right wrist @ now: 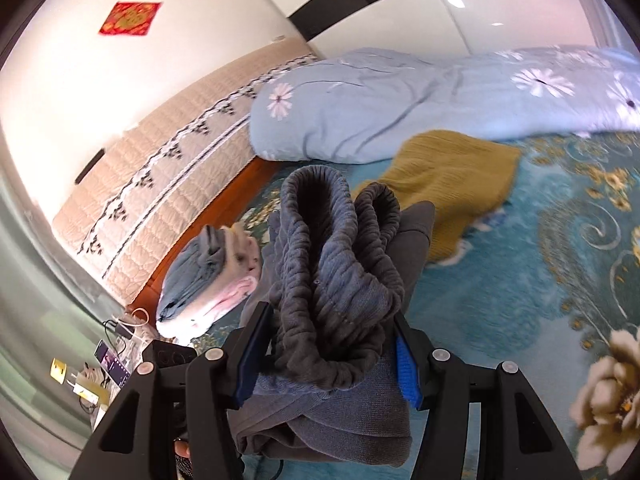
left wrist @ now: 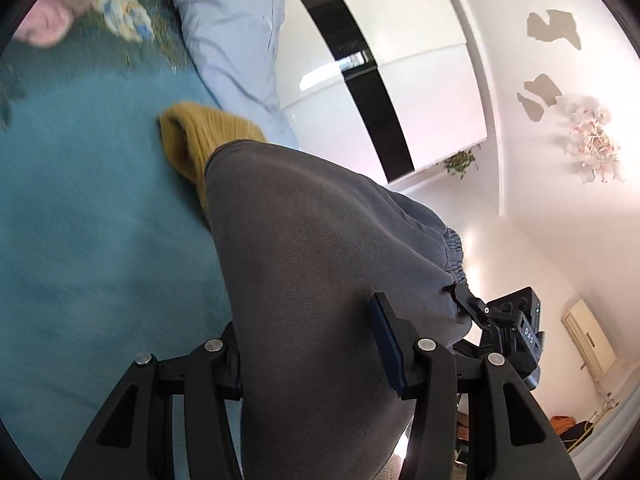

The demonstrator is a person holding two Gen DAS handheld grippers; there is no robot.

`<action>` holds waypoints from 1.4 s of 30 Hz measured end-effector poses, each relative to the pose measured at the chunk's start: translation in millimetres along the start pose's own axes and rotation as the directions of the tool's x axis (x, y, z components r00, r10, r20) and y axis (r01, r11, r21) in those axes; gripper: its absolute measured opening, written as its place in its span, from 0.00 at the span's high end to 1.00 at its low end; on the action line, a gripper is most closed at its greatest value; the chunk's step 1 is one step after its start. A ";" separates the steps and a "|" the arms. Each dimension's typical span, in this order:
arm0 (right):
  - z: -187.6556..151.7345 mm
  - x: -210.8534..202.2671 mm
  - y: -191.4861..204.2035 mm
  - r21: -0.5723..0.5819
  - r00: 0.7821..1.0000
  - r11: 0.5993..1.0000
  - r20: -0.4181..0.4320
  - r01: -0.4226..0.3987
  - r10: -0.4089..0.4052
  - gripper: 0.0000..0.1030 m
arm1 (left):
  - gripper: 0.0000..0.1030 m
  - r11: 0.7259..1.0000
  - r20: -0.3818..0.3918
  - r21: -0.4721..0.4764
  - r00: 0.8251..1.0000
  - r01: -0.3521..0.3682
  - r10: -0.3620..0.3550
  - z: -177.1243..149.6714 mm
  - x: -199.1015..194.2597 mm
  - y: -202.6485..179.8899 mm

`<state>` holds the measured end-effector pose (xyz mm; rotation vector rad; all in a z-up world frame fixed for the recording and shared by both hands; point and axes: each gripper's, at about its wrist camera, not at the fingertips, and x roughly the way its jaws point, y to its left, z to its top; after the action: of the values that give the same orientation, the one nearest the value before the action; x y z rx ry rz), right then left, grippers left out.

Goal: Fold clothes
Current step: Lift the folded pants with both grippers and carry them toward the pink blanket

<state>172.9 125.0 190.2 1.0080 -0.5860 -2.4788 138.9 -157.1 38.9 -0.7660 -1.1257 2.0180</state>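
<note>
Grey sweatpants hang lifted above a teal bedspread. My left gripper is shut on a wide fold of the grey cloth, which fills the gap between its pads. In the left wrist view the right gripper pinches the gathered waistband at the cloth's far edge. In the right wrist view my right gripper is shut on the bunched elastic waistband of the sweatpants. A mustard knit garment lies flat on the bed behind them, also visible as the mustard garment in the left view.
A light blue flowered duvet lies along the bed's far side. A folded stack of clothes sits near the bed's edge by the quilted headboard. A white wardrobe stands beyond. A pink garment lies at the far corner.
</note>
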 end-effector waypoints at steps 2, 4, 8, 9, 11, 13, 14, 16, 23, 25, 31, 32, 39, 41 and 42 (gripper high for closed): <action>3.5 10.2 19.2 -0.014 1.000 1.000 -0.004 -0.011 0.011 0.43 | 0.50 1.000 0.020 0.025 1.000 -0.012 0.012 11.9 -11.7 -3.7; 5.3 21.7 38.1 -0.027 1.000 0.999 -0.013 -0.029 0.028 0.43 | 0.50 0.998 0.034 0.053 0.999 -0.023 0.021 22.6 -45.1 -0.5; 7.5 46.0 76.2 -0.057 0.997 0.995 -0.019 -0.077 0.076 0.43 | 0.50 0.985 0.062 0.155 0.996 -0.080 0.071 48.2 -98.3 0.0; 9.4 52.5 86.8 -0.064 0.996 0.994 -0.022 -0.093 0.092 0.43 | 0.50 0.976 0.075 0.193 0.993 -0.102 0.089 58.0 -109.6 -3.6; 13.6 66.0 108.3 -0.082 0.992 0.989 -0.027 -0.125 0.123 0.43 | 0.50 0.958 0.111 0.249 0.987 -0.139 0.115 76.9 -132.0 -8.3; 18.7 81.9 132.1 -0.105 0.987 0.982 -0.032 -0.160 0.157 0.43 | 0.50 0.948 0.162 0.271 0.979 -0.165 0.124 94.4 -154.3 -8.1; 22.6 90.4 144.3 -0.119 0.985 0.978 -0.034 -0.172 0.169 0.43 | 0.50 0.943 0.187 0.282 0.974 -0.178 0.128 103.2 -165.4 -8.0; 31.4 107.8 170.5 -0.148 0.981 0.969 -0.038 -0.196 0.193 0.43 | 0.50 0.927 0.239 0.309 0.961 -0.214 0.142 119.4 -188.1 -7.7; 60.7 181.4 268.6 -0.280 0.959 0.917 -0.089 -0.283 0.269 0.43 | 0.49 0.893 0.432 0.307 0.884 -0.330 0.178 157.5 -253.3 15.0; 62.2 202.8 288.8 -0.307 0.955 0.904 -0.112 -0.297 0.275 0.43 | 0.49 0.888 0.479 0.284 0.856 -0.361 0.195 166.1 -266.9 28.2; 65.4 271.0 343.8 -0.360 0.937 0.867 -0.183 -0.345 0.297 0.43 | 0.49 0.872 0.578 0.203 0.773 -0.446 0.261 188.4 -300.6 63.7; 65.1 280.5 348.7 -0.359 0.933 0.863 -0.191 -0.356 0.306 0.43 | 0.49 0.867 0.593 0.192 0.759 -0.459 0.270 191.1 -306.0 67.7; 59.3 350.6 357.1 -0.320 0.908 0.852 -0.209 -0.415 0.364 0.43 | 0.45 0.832 0.642 0.138 0.689 -0.537 0.338 214.9 -322.0 101.0; 56.3 370.6 355.3 -0.306 0.907 0.856 -0.212 -0.416 0.365 0.43 | 0.44 0.839 0.624 0.116 0.696 -0.531 0.354 221.0 -321.1 118.3; 54.8 380.5 354.4 -0.299 0.906 0.859 -0.213 -0.417 0.365 0.43 | 0.44 0.845 0.610 0.097 0.702 -0.526 0.367 223.4 -320.3 127.4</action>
<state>-46.0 -349.9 197.3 0.8305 -0.2674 -2.0291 120.9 -565.6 78.2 -0.2991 -0.9935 2.8896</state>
